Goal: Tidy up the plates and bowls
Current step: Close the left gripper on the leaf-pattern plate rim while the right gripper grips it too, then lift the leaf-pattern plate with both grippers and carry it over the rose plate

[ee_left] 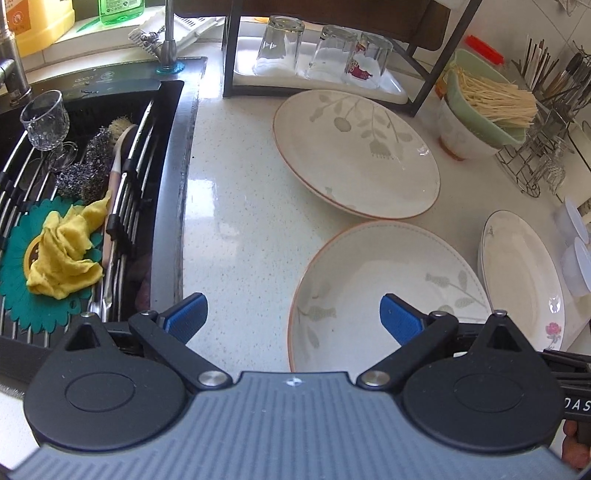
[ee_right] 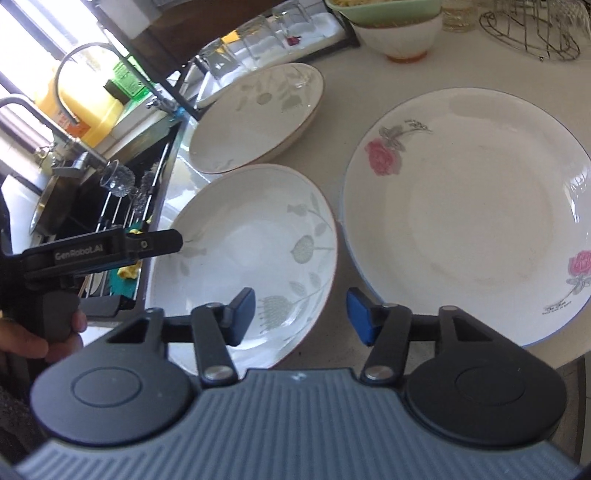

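Three plates lie on the pale counter [ee_left: 236, 206]. The far leaf-patterned plate [ee_left: 354, 155] [ee_right: 255, 118] sits near the glass tray. The near leaf-patterned plate [ee_left: 369, 288] [ee_right: 240, 251] lies between both grippers. My left gripper [ee_left: 293, 319] is open astride its left rim, one pad over the plate, the other over the counter. My right gripper [ee_right: 301, 315] is open astride its right rim, with no pad pressing on it. A rose plate [ee_left: 521, 280] [ee_right: 472, 214] lies to the right. A green bowl [ee_left: 484, 99] rests in a white bowl [ee_left: 458, 140] [ee_right: 399, 33].
The sink [ee_left: 92, 177] on the left holds a rack, a stemmed glass [ee_left: 46, 122], scrubbers and a yellow cloth [ee_left: 66, 254]. Upturned glasses [ee_left: 317, 51] stand on a white tray under a dark frame. A wire utensil rack [ee_left: 543, 147] and plastic lids [ee_left: 576, 251] are at the right.
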`<state>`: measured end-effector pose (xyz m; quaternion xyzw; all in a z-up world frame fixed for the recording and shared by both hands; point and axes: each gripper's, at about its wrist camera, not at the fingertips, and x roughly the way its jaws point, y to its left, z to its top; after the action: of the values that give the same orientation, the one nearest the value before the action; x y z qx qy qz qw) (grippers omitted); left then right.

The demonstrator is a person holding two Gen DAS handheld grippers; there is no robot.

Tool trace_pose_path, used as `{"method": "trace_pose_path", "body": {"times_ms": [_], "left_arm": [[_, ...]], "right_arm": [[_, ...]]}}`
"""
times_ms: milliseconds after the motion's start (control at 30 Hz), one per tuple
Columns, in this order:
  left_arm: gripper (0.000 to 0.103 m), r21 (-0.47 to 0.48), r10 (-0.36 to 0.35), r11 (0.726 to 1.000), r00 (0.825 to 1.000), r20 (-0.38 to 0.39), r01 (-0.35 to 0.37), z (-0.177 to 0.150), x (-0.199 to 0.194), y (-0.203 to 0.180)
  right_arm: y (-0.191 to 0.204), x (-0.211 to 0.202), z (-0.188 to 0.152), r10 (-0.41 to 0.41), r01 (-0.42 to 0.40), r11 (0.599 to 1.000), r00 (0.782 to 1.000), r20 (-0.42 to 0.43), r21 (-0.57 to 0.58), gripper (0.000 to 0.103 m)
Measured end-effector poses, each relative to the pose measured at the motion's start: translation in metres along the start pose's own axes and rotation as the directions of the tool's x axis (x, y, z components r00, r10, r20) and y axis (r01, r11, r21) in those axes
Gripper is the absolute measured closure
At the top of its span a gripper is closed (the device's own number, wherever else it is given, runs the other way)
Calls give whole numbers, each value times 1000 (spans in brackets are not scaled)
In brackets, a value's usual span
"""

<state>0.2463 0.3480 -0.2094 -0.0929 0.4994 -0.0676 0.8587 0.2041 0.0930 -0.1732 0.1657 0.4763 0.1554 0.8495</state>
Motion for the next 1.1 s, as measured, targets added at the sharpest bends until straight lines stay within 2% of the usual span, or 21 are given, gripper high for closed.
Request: {"method": "trace_pose_path", "body": {"times_ms": [67, 133, 167, 233, 333, 400, 467, 567, 767, 933, 1100], "left_arm": [[10, -5, -21, 1000, 1000, -19, 21, 2, 7, 2], [20, -12, -35, 999, 999, -32, 34, 3, 12, 3], [23, -11, -44, 999, 998, -38, 43, 3, 15, 3], [41, -12, -52, 999, 997, -49, 52, 3, 20, 3], [58, -24, -76, 997, 996, -53, 75, 5, 23, 4], [65, -23, -93, 995, 994, -65, 92, 5, 23, 4], [66, -17, -83, 996, 994, -72, 82, 5, 22, 4], [66, -60, -112, 992, 990, -88, 107, 6, 23, 11], [66, -59, -135, 990, 986, -96, 130, 8, 9, 4], [66, -88, -178, 982, 978, -112, 168, 22, -12, -2], [66, -55, -184, 982, 977, -110, 178, 38, -32, -22]], "right_arm": [[-1, 3, 1, -3, 3, 1000, 1000, -7, -1, 58], [-2, 6, 2, -17, 17, 1000, 1000, -8, -3, 73], [-3, 6, 2, -29, 29, 1000, 1000, -4, -5, 76], [-5, 9, 3, -25, 25, 1000, 1000, -6, 1, 84], [-7, 12, 5, -18, 18, 1000, 1000, -11, 4, 86], [-6, 12, 6, -16, 16, 1000, 1000, -19, -6, 86], [-6, 11, 7, 3, -3, 1000, 1000, -27, -11, 86], [-5, 9, 7, 18, -18, 1000, 1000, -24, -8, 86], [-10, -1, 13, 36, -35, 998, 999, -18, 43, 85], [-11, -20, 23, 63, -62, 995, 998, -7, 72, 85], [-16, -39, 31, 74, -75, 993, 997, 18, 92, 85]]}}
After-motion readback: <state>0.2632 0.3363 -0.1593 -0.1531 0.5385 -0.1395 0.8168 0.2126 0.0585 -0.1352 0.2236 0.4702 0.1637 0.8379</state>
